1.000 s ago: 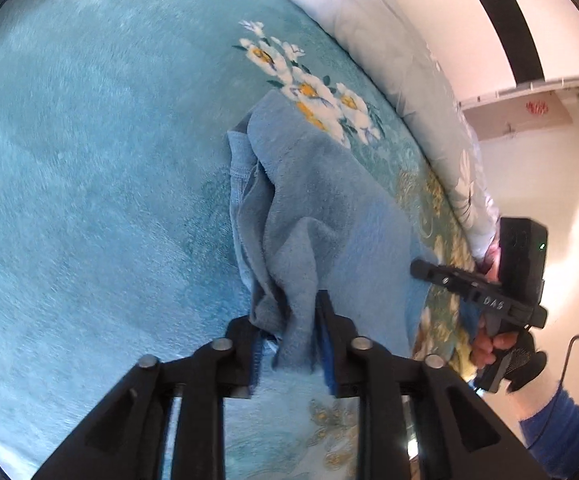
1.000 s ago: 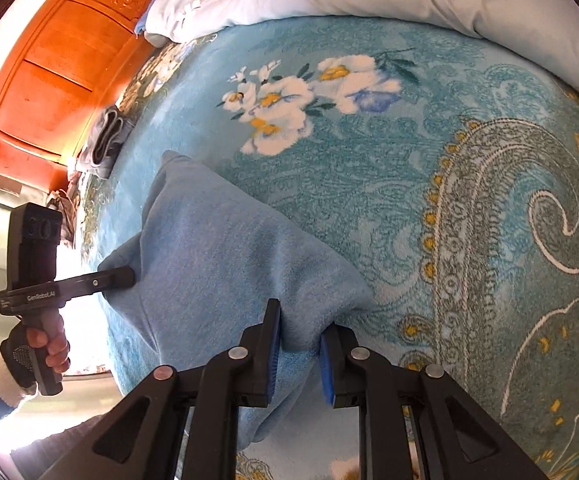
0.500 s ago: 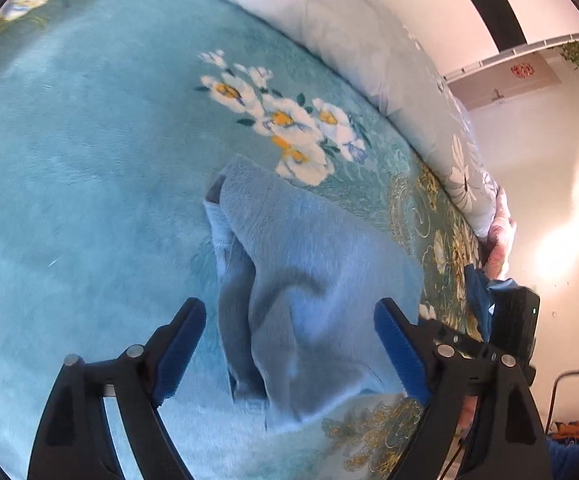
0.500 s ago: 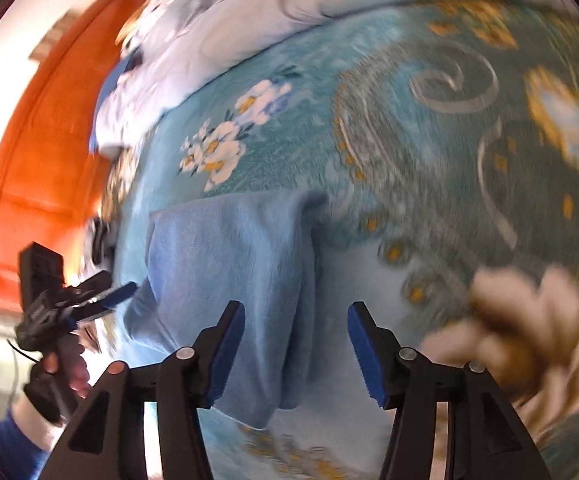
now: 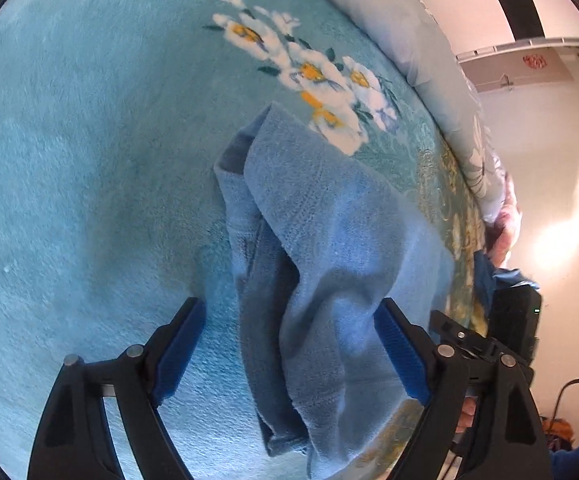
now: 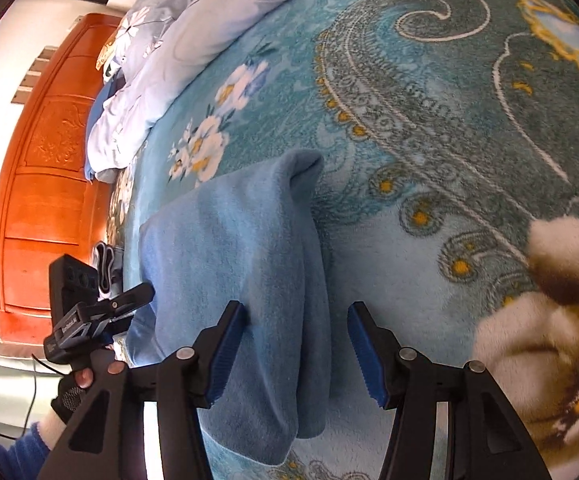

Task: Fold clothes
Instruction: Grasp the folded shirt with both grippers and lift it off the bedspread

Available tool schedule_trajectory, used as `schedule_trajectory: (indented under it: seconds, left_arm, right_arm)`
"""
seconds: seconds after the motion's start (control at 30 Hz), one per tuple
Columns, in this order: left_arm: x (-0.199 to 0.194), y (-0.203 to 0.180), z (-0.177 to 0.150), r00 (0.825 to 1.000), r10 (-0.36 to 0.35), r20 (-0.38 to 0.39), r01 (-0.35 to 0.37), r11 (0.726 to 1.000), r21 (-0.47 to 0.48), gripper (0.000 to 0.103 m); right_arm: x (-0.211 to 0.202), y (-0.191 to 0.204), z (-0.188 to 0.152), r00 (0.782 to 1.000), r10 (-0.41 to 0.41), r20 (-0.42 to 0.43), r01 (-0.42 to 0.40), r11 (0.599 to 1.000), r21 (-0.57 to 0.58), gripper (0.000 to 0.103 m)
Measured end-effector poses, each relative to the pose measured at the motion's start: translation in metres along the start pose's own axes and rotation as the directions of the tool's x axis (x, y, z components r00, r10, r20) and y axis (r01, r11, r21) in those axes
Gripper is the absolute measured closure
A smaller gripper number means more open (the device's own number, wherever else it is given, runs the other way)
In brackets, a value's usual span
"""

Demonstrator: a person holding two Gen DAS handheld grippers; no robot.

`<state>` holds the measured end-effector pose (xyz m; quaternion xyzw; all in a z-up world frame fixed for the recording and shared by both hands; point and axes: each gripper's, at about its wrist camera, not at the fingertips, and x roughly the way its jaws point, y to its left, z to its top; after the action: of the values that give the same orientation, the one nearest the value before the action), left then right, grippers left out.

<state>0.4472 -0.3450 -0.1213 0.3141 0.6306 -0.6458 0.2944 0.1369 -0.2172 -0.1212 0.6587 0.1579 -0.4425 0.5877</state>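
My left gripper (image 5: 289,356): jaws spread wide, pads clear of cloth, nothing gripped. My right gripper (image 6: 297,352): jaws parted, left pad (image 6: 225,354) just beside cloth edge, not clamping. Blue garment (image 5: 329,264) lies loosely folded, rumpled, on teal floral blanket (image 5: 89,160), out in open part, near white flower print (image 5: 317,80). Pale quilt (image 6: 193,40) bunched along far edge. Orange wooden headboard (image 6: 45,184) at bed's end.
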Motion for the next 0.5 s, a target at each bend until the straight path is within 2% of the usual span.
schedule_trajectory:
  seconds: [0.1,0.17,0.23,0.27,0.37,0.5]
  left_arm:
    - [0.002,-0.003,-0.003,1.000,-0.008,-0.010,0.008,1.000,0.004,0.017]
    - [0.004,-0.006,-0.005,1.000,-0.010,-0.014,0.010,1.000,0.015,0.019]
    - [0.006,-0.007,-0.007,0.999,-0.029,-0.023,0.030,1.000,0.010,0.033]
    - [0.008,-0.007,-0.008,0.999,-0.039,-0.029,0.039,0.999,0.001,0.048]
    - [0.011,-0.006,-0.011,0.998,-0.047,-0.030,0.046,0.999,-0.014,0.057]
    - [0.006,-0.010,-0.013,0.998,-0.064,-0.005,0.064,0.998,-0.015,0.074]
  right_arm:
    - [0.002,0.002,0.001,1.000,0.012,-0.007,-0.012,1.000,0.013,0.052]
    - [0.006,0.005,0.001,1.000,0.011,-0.014,-0.010,1.000,0.018,0.061]
    - [0.007,0.006,0.000,1.000,0.009,-0.012,-0.009,1.000,0.028,0.066]
    - [0.007,0.006,0.000,1.000,0.011,-0.009,-0.011,0.999,0.034,0.070]
    - [0.005,0.007,-0.001,1.000,0.021,0.001,-0.021,0.999,0.049,0.079]
    - [-0.001,0.012,-0.002,1.000,0.026,0.013,-0.027,0.999,0.048,0.085]
